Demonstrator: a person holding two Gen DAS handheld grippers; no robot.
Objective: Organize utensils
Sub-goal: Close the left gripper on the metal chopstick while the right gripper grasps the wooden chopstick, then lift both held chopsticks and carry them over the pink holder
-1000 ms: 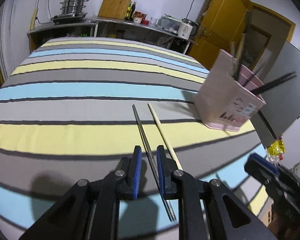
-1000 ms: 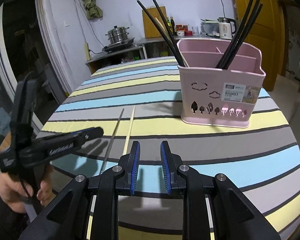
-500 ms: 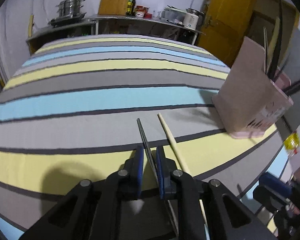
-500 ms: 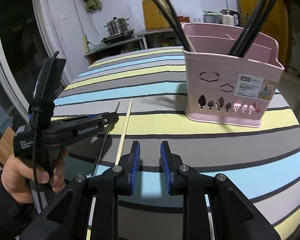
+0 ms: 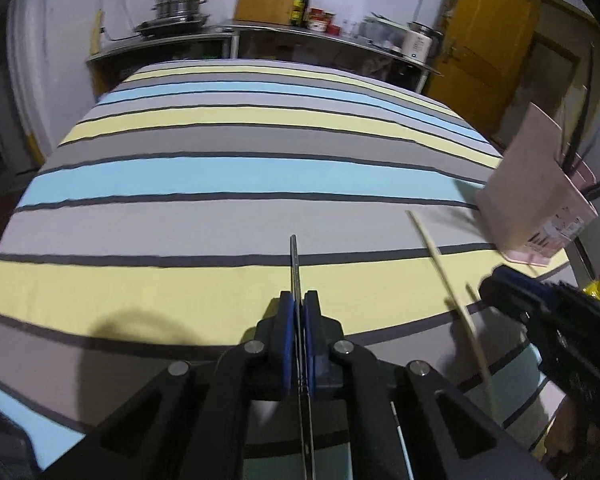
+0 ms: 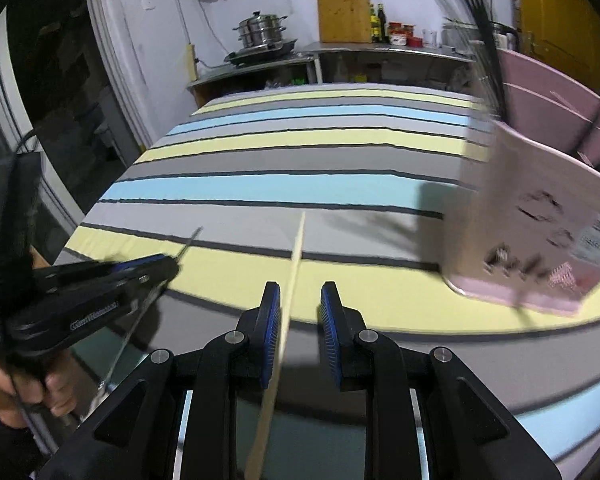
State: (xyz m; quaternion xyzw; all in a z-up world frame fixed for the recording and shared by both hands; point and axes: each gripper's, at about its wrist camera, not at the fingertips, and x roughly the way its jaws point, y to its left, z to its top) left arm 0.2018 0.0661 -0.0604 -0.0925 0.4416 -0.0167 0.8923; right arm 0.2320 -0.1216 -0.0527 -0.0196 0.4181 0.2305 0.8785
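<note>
The left gripper (image 5: 299, 312) has pinched down on the metal chopstick (image 5: 294, 264) since half a second ago, when its blue pads stood a little apart on either side of it. Now the pads press flat against the shaft, and the far tip points out over the yellow stripe of the striped tablecloth (image 5: 180, 176). From the right wrist view the chopstick looks tilted up off the cloth at its far end, so I judge the pick is made, though blur keeps me from being sure.

The right gripper (image 6: 300, 308) has swung in over the wooden chopstick (image 6: 294, 272), which a moment ago lay off to its left. Its pads stand well apart, with the stick running between them, closer to the left pad; nothing is gripped yet. To my eye a closing squeeze is what comes next on that side.

The pink utensil basket (image 6: 540, 216) stands to the right and a bit farther off, with dark chopsticks (image 6: 484, 32) already upright in it and leaning outward. Those could snag an incoming stick.

The cloth is bare to the far side and to the left, so there is room to lift and swing. The near table edge lies close under both tools, and the two grippers sit near each other.
</note>
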